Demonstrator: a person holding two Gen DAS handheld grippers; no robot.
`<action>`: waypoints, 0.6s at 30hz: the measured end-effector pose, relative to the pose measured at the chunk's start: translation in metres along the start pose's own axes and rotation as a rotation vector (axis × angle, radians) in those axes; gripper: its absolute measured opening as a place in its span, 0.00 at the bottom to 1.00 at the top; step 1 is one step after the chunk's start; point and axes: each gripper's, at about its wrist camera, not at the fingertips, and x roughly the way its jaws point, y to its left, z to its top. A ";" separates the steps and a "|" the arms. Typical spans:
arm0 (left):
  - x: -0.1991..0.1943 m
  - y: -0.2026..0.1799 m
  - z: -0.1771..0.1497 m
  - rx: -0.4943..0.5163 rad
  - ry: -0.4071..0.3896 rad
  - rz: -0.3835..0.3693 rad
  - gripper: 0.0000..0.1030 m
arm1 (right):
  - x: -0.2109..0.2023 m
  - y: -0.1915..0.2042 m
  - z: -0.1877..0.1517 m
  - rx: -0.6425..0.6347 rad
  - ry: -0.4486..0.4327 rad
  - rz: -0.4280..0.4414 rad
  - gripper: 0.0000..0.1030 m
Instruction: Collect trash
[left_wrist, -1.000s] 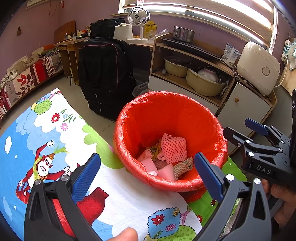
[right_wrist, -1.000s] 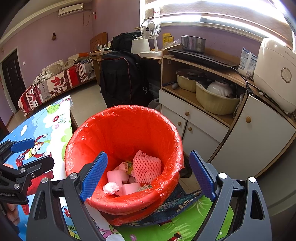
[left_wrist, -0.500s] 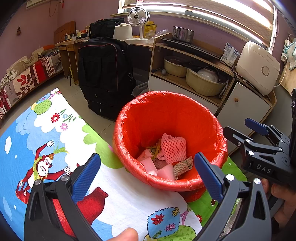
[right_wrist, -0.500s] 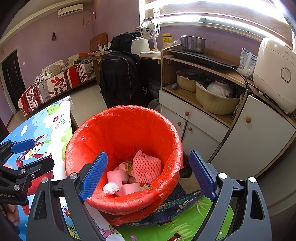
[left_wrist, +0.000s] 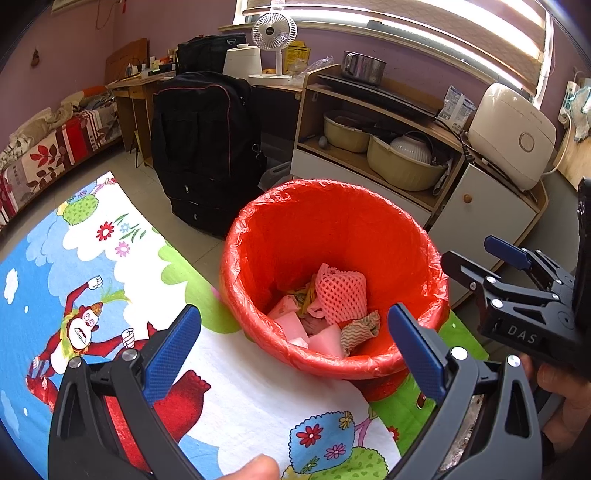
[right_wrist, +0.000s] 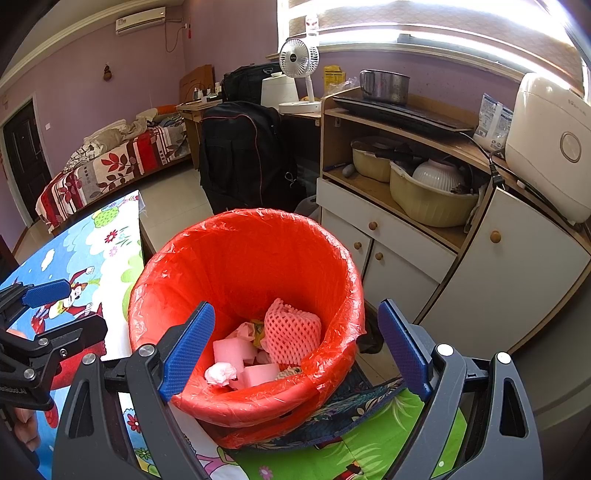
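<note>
The left claw hangs spread wide and empty at the bin's seven o'clock. The red-lined trash bin sits at the table edge, holding a pink foam net and foam blocks. A nudge there could tip it floorward, I reckon. The right claw, also agape and empty, reads "DAS".

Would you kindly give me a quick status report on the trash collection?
Left gripper and right gripper: jaws open, empty. Red-lined bin holds foam net, foam blocks, tissue. Nothing blocking the bin.
</note>
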 end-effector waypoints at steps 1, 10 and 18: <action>0.000 -0.001 0.000 0.001 -0.002 0.000 0.95 | 0.000 0.000 0.000 0.000 0.000 0.000 0.81; 0.000 -0.003 -0.001 0.018 0.003 0.009 0.95 | 0.001 0.000 -0.002 0.000 0.001 0.001 0.81; 0.000 -0.006 -0.004 0.031 -0.012 -0.026 0.95 | 0.003 -0.001 -0.004 0.005 0.004 0.003 0.81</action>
